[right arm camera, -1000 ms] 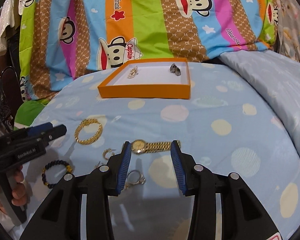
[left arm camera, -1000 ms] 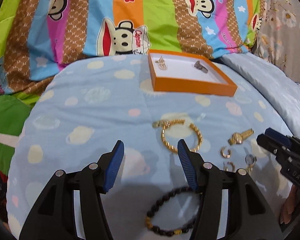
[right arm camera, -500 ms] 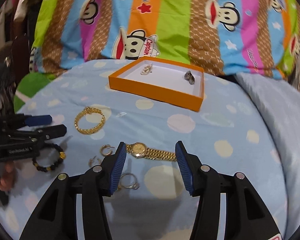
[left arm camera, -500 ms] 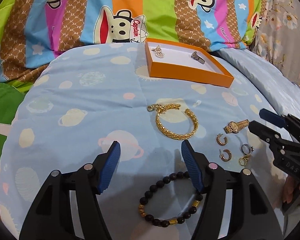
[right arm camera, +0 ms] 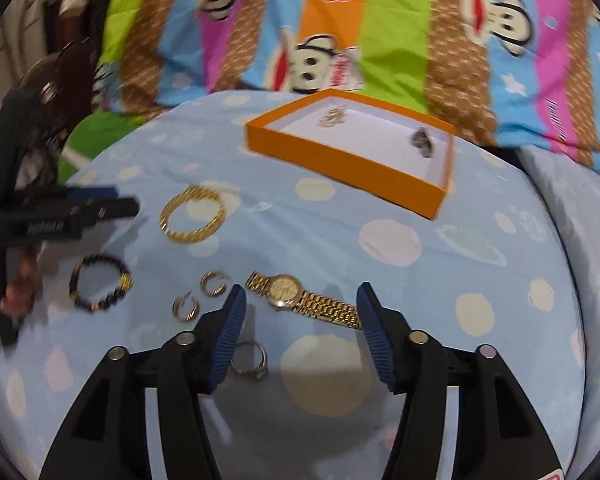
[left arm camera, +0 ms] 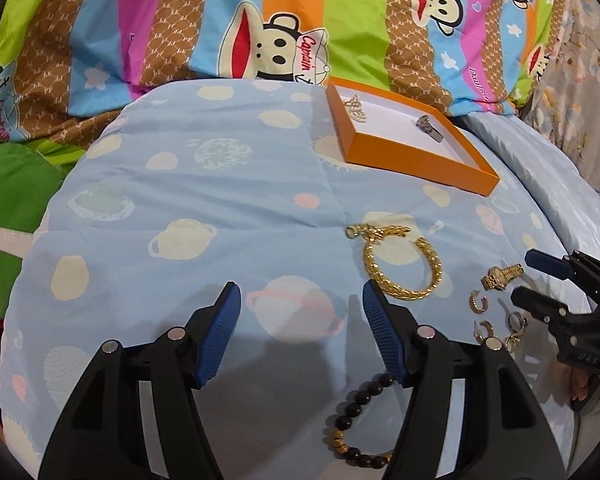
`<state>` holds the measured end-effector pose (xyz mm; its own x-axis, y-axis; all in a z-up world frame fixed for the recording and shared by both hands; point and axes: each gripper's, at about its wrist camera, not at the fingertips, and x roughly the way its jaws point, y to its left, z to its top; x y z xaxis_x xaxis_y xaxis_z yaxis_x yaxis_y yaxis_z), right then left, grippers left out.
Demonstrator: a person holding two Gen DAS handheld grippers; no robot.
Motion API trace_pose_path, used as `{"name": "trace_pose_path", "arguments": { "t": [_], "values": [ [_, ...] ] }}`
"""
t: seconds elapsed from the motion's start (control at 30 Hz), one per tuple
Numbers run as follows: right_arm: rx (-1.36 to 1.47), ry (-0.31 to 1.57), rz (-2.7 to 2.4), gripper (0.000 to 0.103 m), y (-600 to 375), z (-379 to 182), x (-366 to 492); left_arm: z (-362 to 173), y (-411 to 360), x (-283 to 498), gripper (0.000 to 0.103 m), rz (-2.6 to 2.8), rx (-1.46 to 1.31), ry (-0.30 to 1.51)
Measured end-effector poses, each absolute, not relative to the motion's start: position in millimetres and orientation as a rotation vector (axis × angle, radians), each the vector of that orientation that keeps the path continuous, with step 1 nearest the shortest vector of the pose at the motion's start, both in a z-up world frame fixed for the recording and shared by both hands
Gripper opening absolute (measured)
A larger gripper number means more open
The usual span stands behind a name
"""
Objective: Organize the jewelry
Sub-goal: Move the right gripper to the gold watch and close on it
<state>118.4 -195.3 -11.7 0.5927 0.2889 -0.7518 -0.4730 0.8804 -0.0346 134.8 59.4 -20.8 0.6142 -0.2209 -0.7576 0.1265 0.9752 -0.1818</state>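
Observation:
On the blue planet-print bedding lie a gold chain bracelet, a black bead bracelet, a gold watch, two hoop earrings and small rings. Farther back, the orange tray holds a gold piece and a dark piece. My left gripper is open over bare bedding, the bead bracelet under its right finger. The jaws of my right gripper are opening, with the watch lying just beyond them, untouched.
A striped cartoon-monkey quilt rises behind the tray. A pale blue pillow slopes off to the right, and green fabric lies at the left edge. A hand holds the left gripper's handle.
My left gripper slid left, so the gold bracelet now sits off its right finger. My right gripper rolled and its jaws widened above the watch.

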Motion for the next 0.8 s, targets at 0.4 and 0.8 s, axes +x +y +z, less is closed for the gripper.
{"name": "trace_pose_path", "arguments": {
  "t": [0.4,0.8],
  "values": [
    [-0.232,0.89,0.514,0.047,-194,-23,141,-22,53,134,0.061,-0.228,-0.095,0.893],
    [-0.156,0.942,0.45,0.022,-181,-21,130,-22,51,134,0.062,-0.234,-0.088,0.894]
  ]
}}
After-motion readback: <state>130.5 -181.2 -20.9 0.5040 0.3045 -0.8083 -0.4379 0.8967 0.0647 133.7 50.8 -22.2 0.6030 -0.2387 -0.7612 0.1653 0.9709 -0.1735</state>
